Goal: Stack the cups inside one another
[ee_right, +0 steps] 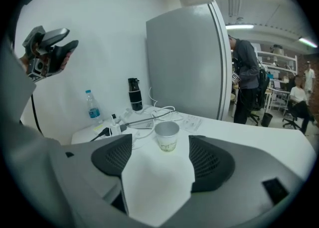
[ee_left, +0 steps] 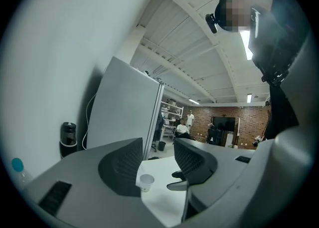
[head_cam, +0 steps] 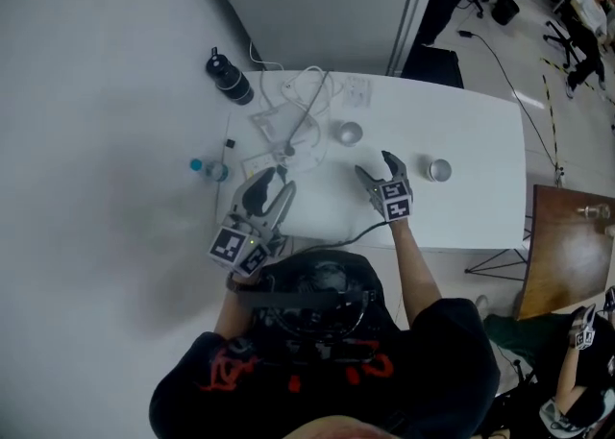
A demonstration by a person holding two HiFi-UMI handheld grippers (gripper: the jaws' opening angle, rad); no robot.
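Observation:
Two small white paper cups stand on the white table [head_cam: 480, 197]. One cup [head_cam: 348, 133] is near the middle; the other cup [head_cam: 439, 170] is further right. My right gripper [head_cam: 375, 165] is open just short of the middle cup, pointing at it. In the right gripper view that cup [ee_right: 167, 136] stands upright beyond the open right gripper [ee_right: 160, 154], touching neither finger. My left gripper [head_cam: 272, 181] hovers open and empty at the table's left part. In the left gripper view, the left gripper [ee_left: 158, 167] frames a distant cup [ee_left: 146, 182].
A black bottle [head_cam: 229, 77] and a water bottle [head_cam: 209, 169] stand at the table's left side, with white cables and a power strip [head_cam: 298, 106] behind the middle cup. A grey partition [ee_right: 189, 57] rises behind the table. A wooden board [head_cam: 567, 245] lies off to the right.

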